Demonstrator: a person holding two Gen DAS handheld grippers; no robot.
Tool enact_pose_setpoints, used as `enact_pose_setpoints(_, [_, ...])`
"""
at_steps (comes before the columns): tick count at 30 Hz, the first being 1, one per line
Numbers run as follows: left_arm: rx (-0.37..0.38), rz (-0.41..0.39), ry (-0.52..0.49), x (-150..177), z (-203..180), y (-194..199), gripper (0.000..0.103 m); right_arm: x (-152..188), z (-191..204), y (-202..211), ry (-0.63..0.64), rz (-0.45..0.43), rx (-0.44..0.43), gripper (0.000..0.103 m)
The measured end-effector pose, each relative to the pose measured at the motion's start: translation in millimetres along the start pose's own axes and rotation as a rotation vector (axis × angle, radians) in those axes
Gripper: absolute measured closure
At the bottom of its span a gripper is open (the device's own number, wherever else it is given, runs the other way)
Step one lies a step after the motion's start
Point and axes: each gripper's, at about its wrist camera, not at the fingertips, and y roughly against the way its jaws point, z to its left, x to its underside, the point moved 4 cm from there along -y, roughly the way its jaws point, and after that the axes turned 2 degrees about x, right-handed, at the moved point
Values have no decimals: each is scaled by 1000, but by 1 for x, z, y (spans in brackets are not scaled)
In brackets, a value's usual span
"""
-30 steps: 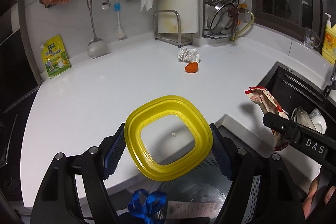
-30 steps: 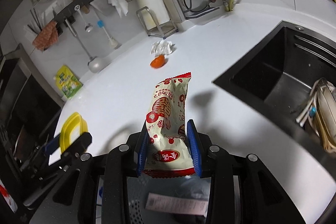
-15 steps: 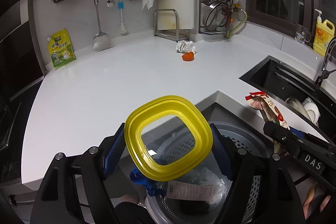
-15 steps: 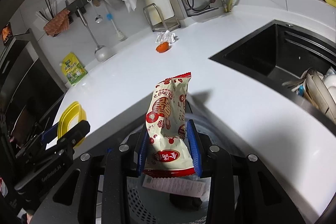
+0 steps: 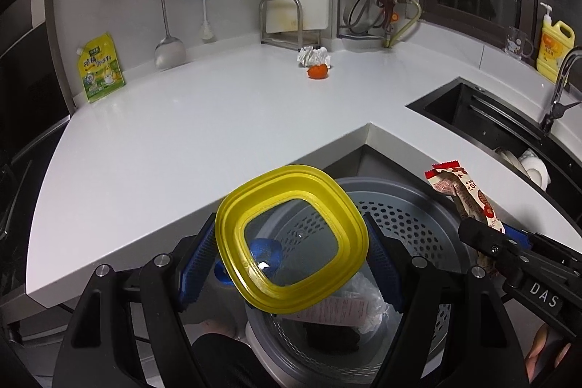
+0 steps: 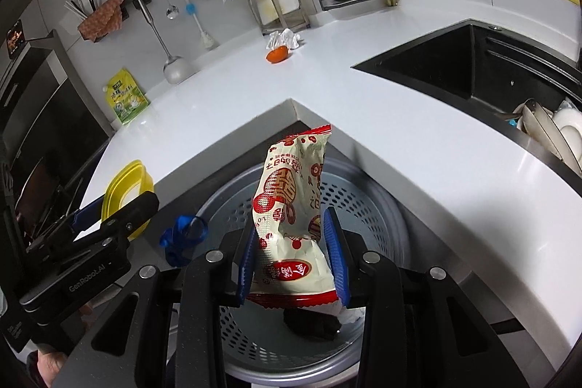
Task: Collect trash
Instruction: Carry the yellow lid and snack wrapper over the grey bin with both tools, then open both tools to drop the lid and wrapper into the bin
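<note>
Looking along the left gripper point(image 5: 291, 257), its blue pads clamp a yellow-rimmed, clear-centred square plastic lid point(image 5: 291, 239) directly over the grey perforated round trash bin point(image 5: 407, 217), apparently poised for dropping. From the right gripper point(image 6: 291, 253), its narrower jaws pinch a red-and-cream crinkled snack wrapper point(image 6: 291, 199) upright above that bin point(image 6: 367, 206), likely for release inside.

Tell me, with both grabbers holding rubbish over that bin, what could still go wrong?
1. The yellow lid is wide and pinched only at its edges by the left gripper; dropped tilted, it might catch on the bin rim rather than fall in.
2. The snack wrapper in the right gripper is light and could flutter out.
3. The orange peel and crumpled paper remain on the counter.
</note>
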Motion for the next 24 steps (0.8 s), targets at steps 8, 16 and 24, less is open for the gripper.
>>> enact_pose_setpoints(8, [0, 27, -11, 9, -4, -5, 29, 11, 4, -10, 13, 48, -9, 69])
enact_pose_setpoints(16, [8, 46, -8, 15, -4, -10, 29, 15, 6, -16, 23, 72, -14, 69])
enact_pose_setpoints(24, [11, 51, -6, 15, -4, -11, 28, 16, 4, -20, 19, 87, -9, 69])
